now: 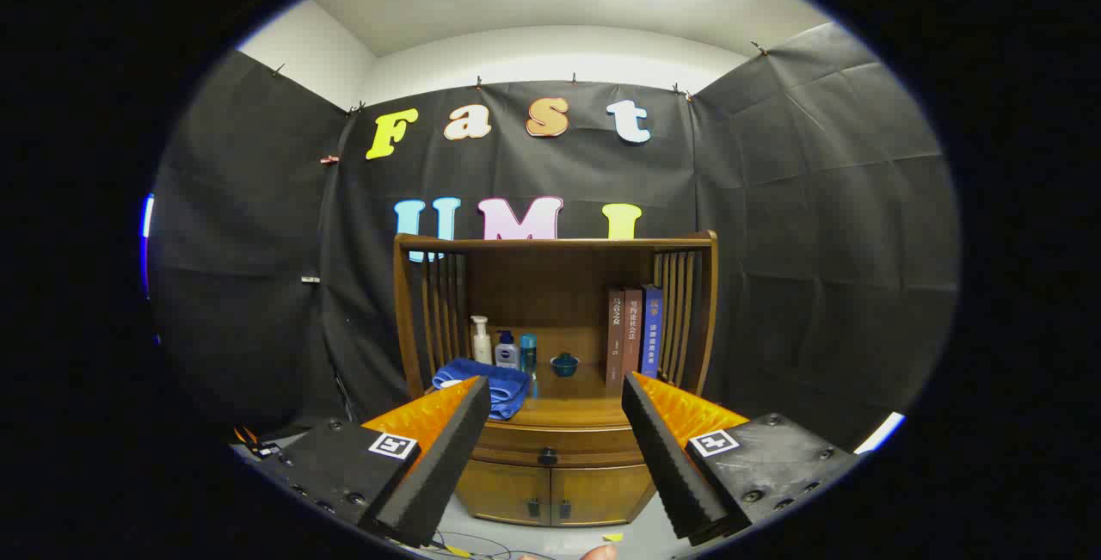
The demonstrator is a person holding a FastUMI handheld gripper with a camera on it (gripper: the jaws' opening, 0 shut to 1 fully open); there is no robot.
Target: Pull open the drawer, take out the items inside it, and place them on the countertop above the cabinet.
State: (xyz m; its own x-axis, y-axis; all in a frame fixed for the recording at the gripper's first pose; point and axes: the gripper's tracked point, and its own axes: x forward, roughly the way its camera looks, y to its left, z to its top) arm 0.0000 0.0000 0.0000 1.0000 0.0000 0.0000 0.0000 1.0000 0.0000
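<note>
A wooden cabinet (pixel 555 345) stands against the booth wall, some way beyond my fingers. Its drawer (pixel 550 446) is closed, with a small dark knob (pixel 547 457) in the middle, seen in the gap between my fingers. The countertop (pixel 568 412) lies just above the drawer. My gripper (pixel 555 396) is open, fingers wide apart with nothing between them, well short of the cabinet. The drawer's contents are hidden.
On the countertop lie a folded blue towel (pixel 483 384), three bottles (pixel 503 345), a small teal bowl (pixel 564 364) and three upright books (pixel 634 332). Slatted wooden sides enclose the shelf. Two lower doors (pixel 550 495) sit under the drawer. Cables (pixel 482 543) lie on the floor.
</note>
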